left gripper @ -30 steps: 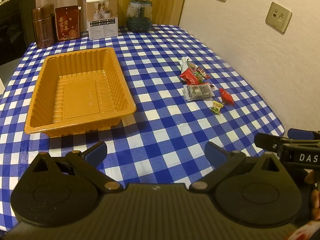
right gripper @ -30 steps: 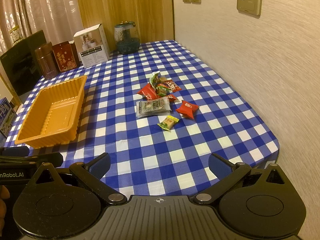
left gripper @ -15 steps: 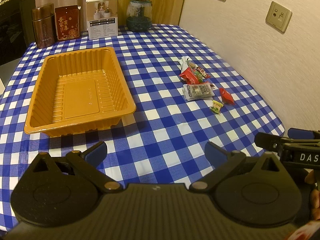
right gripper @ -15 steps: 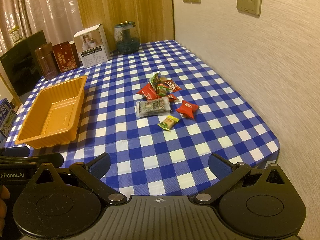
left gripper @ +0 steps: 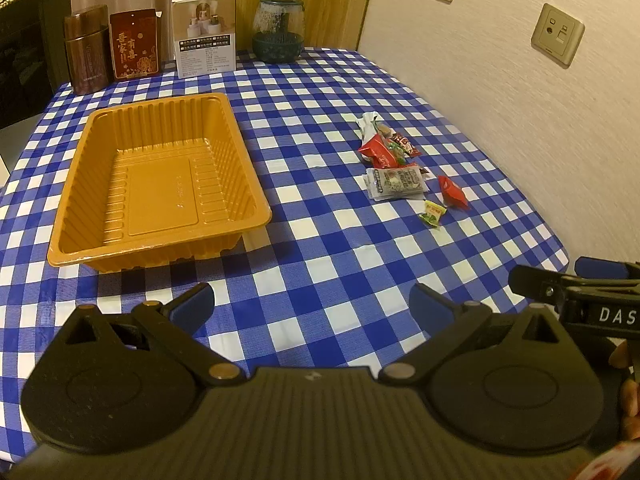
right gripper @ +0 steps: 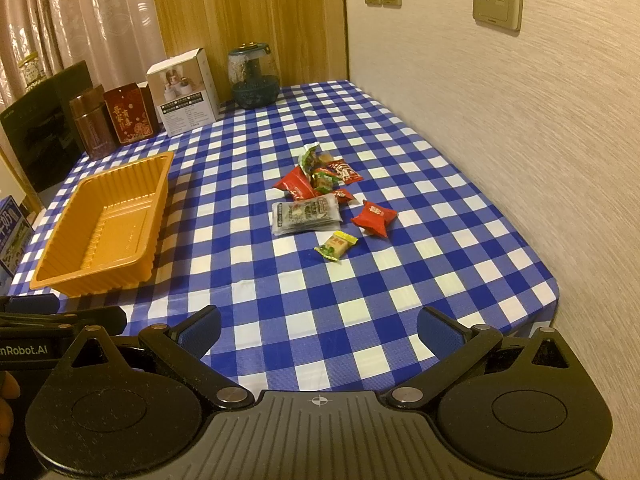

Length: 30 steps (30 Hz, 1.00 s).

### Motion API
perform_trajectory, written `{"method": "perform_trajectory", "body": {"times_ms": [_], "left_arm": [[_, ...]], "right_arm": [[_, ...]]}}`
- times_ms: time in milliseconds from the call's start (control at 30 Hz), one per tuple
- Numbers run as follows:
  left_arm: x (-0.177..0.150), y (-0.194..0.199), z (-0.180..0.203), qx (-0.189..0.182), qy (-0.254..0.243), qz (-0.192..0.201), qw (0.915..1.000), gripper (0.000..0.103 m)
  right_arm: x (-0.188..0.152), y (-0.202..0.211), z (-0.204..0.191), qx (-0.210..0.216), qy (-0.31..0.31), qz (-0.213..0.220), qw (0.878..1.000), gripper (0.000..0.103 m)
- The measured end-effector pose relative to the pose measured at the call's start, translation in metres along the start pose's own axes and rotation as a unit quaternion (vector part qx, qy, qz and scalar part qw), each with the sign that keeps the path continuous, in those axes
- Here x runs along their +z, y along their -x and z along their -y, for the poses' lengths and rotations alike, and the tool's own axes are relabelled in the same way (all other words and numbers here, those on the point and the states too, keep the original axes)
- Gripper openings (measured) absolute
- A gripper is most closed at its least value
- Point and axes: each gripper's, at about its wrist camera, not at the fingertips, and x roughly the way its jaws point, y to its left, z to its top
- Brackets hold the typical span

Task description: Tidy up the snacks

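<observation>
Blue-checked cloth carried the loose snacks (right gripper: 320, 200) well to the wall side of the empty orange tray (right gripper: 60, 276), and with the left gripper (left gripper: 312, 304) and right gripper (right gripper: 318, 326) both spread wide and holding nothing, I judged slick wrappers might slip or bunch.

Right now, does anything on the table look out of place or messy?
Yes: the snacks lie in a loose heap on the cloth, some overlapping, while the tray beside them is empty. Nothing looks spilled or damaged.

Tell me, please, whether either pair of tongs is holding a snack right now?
Nothing is held: the left tongs and right tongs are both open and empty.
</observation>
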Motion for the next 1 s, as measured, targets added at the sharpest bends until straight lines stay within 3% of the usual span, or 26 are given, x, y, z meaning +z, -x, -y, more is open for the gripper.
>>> {"method": "perform_trajectory", "body": {"times_ms": [667,1000], "left_arm": [[0.000,0.000,0.000,-0.001,0.001,-0.001,1.0000,0.103],[0.013,-0.002,0.006,-0.013,0.005,-0.004,0.9999,0.103]], "right_arm": [[0.001,0.001,0.004,0.001,-0.002,0.004,1.000,0.103],[0.012,0.009,0.019,0.012,-0.040,0.018,0.999,0.103]]}}
